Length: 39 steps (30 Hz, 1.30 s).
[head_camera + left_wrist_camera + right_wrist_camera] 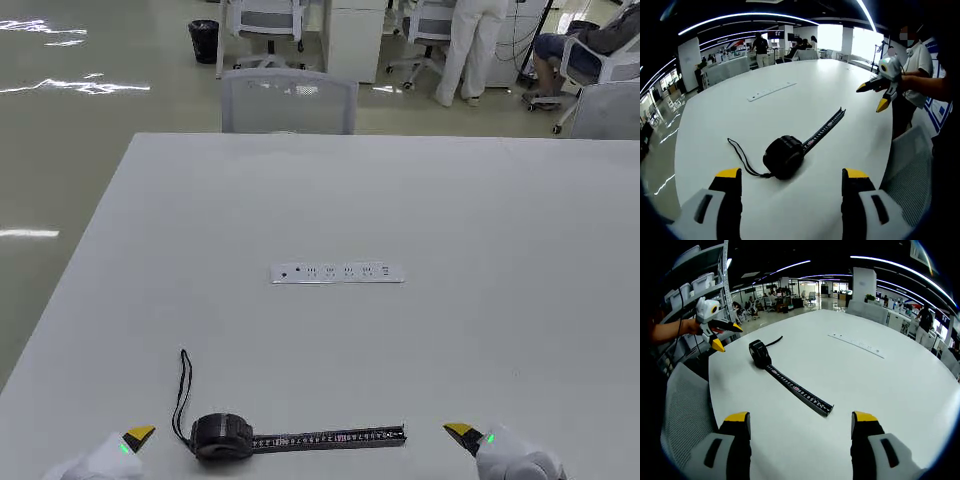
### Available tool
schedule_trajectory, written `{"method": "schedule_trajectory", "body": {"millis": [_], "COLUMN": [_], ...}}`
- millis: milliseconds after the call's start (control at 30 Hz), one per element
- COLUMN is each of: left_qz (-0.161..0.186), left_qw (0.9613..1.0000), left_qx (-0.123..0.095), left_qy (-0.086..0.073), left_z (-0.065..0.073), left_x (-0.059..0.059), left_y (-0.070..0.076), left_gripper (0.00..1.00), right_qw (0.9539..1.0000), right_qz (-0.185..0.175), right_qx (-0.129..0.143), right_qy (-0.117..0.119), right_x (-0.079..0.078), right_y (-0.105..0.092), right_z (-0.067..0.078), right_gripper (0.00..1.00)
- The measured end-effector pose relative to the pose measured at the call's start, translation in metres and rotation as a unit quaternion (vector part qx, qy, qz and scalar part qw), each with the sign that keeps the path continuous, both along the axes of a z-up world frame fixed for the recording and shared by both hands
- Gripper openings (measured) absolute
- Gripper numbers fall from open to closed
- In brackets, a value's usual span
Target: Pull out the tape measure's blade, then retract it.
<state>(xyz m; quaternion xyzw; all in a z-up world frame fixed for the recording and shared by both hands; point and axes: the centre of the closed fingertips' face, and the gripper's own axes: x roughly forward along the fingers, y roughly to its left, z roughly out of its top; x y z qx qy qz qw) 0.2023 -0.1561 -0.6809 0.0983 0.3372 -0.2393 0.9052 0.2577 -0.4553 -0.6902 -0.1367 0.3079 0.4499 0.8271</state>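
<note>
Tape measure on smooth white table, blade out.
Round, ribbed black case with thin cord loop lies near the front edge, flat marked strip straight; yellow-tipped left gripper and right gripper gape empty either side.

The head view's bottom edge cuts off the white, yellow-tipped left gripper and right gripper, and the black blade's numbers are too small to read.

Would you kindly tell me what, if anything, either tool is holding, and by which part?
Nothing is held: the left tool and right tool are both open, apart from the tape measure, which lies on the table with its blade out.
</note>
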Motion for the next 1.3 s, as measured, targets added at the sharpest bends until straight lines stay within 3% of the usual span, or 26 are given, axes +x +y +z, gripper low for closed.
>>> {"method": "schedule_trajectory", "body": {"millis": [333, 467, 700, 1000, 1300], "left_qz": [0.028, 0.044, 0.063, 0.117, 0.143], "left_qw": [0.9996, 0.9988, 0.9978, 0.9915, 0.9880], "left_qx": [-0.007, -0.019, -0.017, -0.049, -0.046], "left_qy": [-0.004, -0.010, -0.012, -0.030, -0.037], "left_z": [0.007, 0.013, 0.014, 0.025, 0.025], "left_x": [-0.015, -0.016, -0.019, -0.014, -0.014], "left_y": [-0.003, -0.006, -0.009, -0.004, -0.002], "left_gripper": [0.84, 0.85, 0.91, 0.99, 0.99], "right_qw": [0.9993, 0.9983, 0.9970, 0.9955, 0.9947], "right_qz": [-0.032, -0.048, -0.066, -0.083, -0.092], "right_qx": [0.014, 0.018, 0.034, 0.029, 0.029], "right_qy": [-0.013, -0.027, -0.023, -0.036, -0.037], "right_x": [-0.010, -0.013, -0.023, -0.025, -0.025], "right_y": [0.002, 0.001, 0.005, 0.003, 0.005], "right_z": [0.014, 0.020, 0.026, 0.031, 0.032], "right_gripper": [0.86, 0.85, 0.88, 0.94, 0.96]}}
